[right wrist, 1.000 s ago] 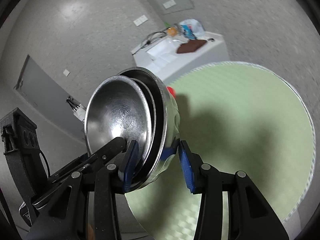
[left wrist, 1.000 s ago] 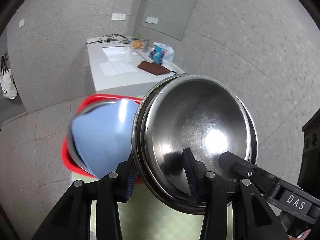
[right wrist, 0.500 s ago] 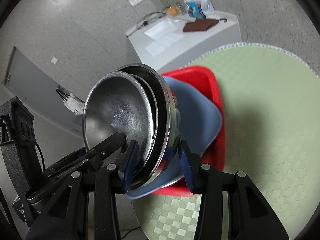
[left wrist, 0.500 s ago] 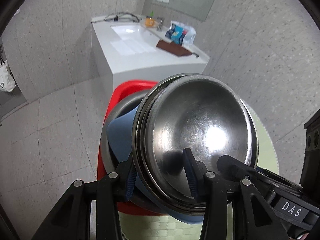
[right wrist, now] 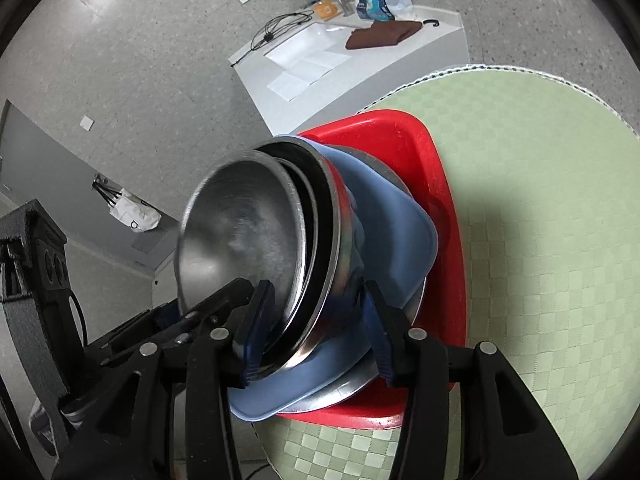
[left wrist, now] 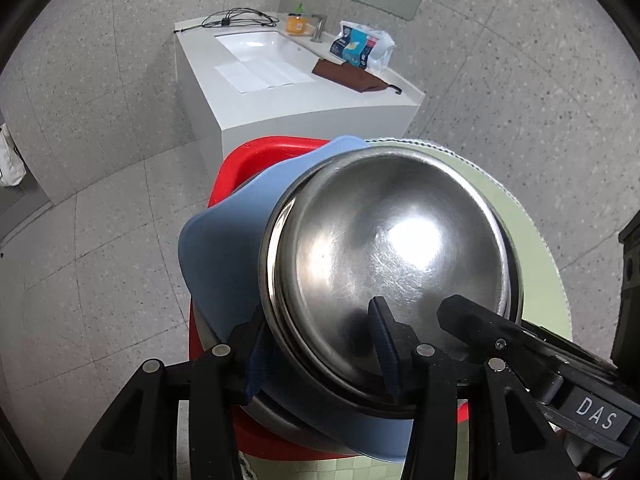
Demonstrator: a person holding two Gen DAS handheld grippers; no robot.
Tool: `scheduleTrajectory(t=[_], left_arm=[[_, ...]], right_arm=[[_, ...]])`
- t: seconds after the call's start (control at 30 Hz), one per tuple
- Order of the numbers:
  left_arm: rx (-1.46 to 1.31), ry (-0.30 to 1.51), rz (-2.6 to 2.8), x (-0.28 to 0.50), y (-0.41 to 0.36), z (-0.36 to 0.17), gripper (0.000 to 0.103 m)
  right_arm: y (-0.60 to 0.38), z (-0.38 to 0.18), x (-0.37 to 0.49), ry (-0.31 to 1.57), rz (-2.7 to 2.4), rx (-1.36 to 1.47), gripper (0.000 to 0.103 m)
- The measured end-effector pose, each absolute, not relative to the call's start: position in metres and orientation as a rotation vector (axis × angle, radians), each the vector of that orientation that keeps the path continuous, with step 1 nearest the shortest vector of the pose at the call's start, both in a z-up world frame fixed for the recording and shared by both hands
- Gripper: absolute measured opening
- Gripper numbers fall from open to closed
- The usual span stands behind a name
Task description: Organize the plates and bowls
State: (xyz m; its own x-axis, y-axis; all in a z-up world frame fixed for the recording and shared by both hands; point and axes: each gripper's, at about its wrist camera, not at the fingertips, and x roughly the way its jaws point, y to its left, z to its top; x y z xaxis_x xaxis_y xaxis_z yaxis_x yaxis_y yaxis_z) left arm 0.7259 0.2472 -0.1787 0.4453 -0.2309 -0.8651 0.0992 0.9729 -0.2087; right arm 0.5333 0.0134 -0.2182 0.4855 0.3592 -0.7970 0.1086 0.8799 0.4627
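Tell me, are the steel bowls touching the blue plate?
Touching. In the right wrist view, the steel bowls sit directly on the blue plate, with no gap between them.

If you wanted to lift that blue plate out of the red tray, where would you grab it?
Probably by its raised outer rim. The blue plate lies in the red tray under the stack of steel bowls, so its middle is covered. Its upturned edge toward the green table stands clear, so a pinch from that side looks best.
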Motion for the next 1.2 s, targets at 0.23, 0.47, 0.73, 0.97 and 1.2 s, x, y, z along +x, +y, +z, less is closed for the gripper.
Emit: scheduleTrajectory(t=[0.23,0.47,0.73,0.97,1.2], left_arm=[[-0.145,1.007,-0.156,0.712,0.251,-0.161,0.077],[-0.074,0.837,-0.082,0.661,0.228,-0.119,0.091],[0.036,0.589,-0.047,0.545,0.172,-0.065,0.102],[0.035,0.458,-0.058,0.413,0.124,-0.036,0.102],[0.018,0.388,-0.056,0.280,0.090,-0.036,0.102]], right_arm=[[0.011,-0.207,0.524,1.013,0.156,0.487,0.064],[-0.002,-0.177,0.492,0.931,0.150,0.460,0.076],[-0.023,-0.112,0.411,0.747,0.101,0.331,0.087],[-0.059,-0.054,0.302,0.581,0.041,0.215,0.101],[-0.091,-0.024,0.201,0.490,0.034,0.177,0.103]])
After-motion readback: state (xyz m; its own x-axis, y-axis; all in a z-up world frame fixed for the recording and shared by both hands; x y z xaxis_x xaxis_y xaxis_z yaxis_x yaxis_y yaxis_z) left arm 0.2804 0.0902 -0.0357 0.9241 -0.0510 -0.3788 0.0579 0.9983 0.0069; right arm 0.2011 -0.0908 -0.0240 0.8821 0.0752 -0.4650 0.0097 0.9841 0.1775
